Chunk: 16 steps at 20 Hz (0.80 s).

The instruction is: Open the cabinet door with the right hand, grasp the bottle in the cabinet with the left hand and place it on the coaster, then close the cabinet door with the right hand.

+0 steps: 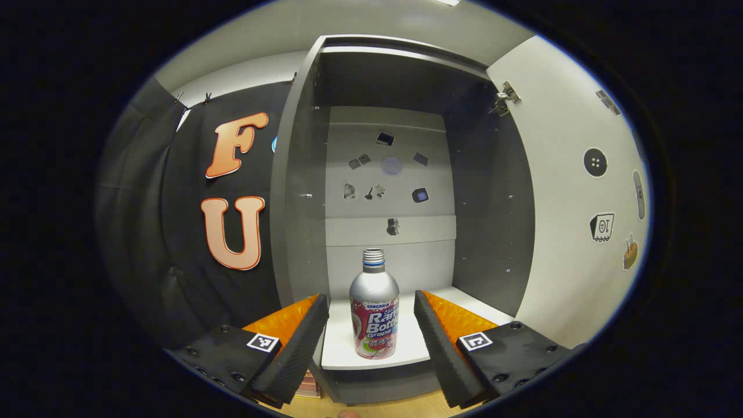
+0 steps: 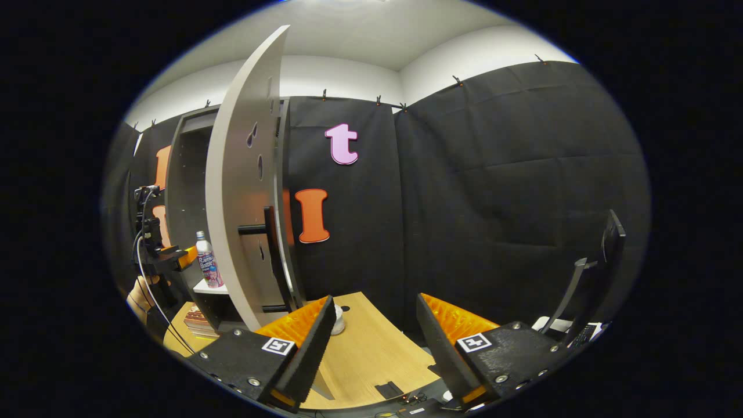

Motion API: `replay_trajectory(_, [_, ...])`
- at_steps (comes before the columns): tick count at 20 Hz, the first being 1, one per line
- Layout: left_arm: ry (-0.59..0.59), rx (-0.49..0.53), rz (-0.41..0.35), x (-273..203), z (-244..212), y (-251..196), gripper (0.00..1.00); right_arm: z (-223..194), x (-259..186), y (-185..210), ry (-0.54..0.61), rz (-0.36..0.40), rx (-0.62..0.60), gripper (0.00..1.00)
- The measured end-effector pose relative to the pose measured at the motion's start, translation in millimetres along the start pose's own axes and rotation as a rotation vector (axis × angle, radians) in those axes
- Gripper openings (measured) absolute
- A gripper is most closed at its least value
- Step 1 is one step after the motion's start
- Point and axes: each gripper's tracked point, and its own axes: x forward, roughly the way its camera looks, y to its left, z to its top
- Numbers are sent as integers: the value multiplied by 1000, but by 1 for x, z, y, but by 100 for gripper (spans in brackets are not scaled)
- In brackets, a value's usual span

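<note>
The bottle (image 1: 374, 307) stands upright on the cabinet (image 1: 302, 191) shelf, straight ahead between the wide-open, empty fingers of the left gripper (image 1: 371, 334), while the right gripper (image 2: 374, 342), also open and empty, is farther from it, beyond the open door (image 2: 241, 191).

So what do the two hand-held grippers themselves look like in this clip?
Each hand-held gripper, left and right, has two wedge-shaped fingers with ribbed inner pads, mounted on dark bolted blocks. Each block carries a small square black-and-white marker. In the right gripper view, the left hand-held gripper appears farther off as a dark frame with a cable hanging from it.
</note>
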Motion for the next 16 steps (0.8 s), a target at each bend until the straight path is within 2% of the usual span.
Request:
replay_trajectory(1, [4, 2, 0, 6, -1, 0, 97, 1, 1, -2, 1, -7, 5, 96])
replay_trajectory(2, [11, 3, 3, 11, -5, 0, 97, 0, 5, -5, 4, -12, 10, 92])
replay_trajectory(4, [33, -17, 8, 22, -15, -1, 97, 0, 9, -14, 8, -25, 16, 93])
replay_trajectory(5, [44, -37, 7, 26, -20, -2, 94, 0, 12, -18, 11, -33, 19, 93])
replay_trajectory(7, [59, -58, 11, 35, -25, -4, 97, -2, 17, -21, 17, -39, 28, 93])
replay_trajectory(8, [64, -60, 10, 38, -28, -6, 94, -2, 20, -21, 21, -42, 31, 93])
replay_trajectory(10, [70, -60, 9, 46, -32, -6, 97, -2, 23, -25, 26, -53, 35, 93])
replay_trajectory(11, [71, -57, 17, 49, -34, -5, 94, -2, 26, -27, 29, -58, 40, 93])
replay_trajectory(12, [78, -55, 24, 53, -36, -5, 97, -3, 27, -28, 33, -59, 46, 93])
replay_trajectory(16, [104, -71, 40, 59, -47, -4, 97, -7, 32, -32, 44, -64, 61, 93])
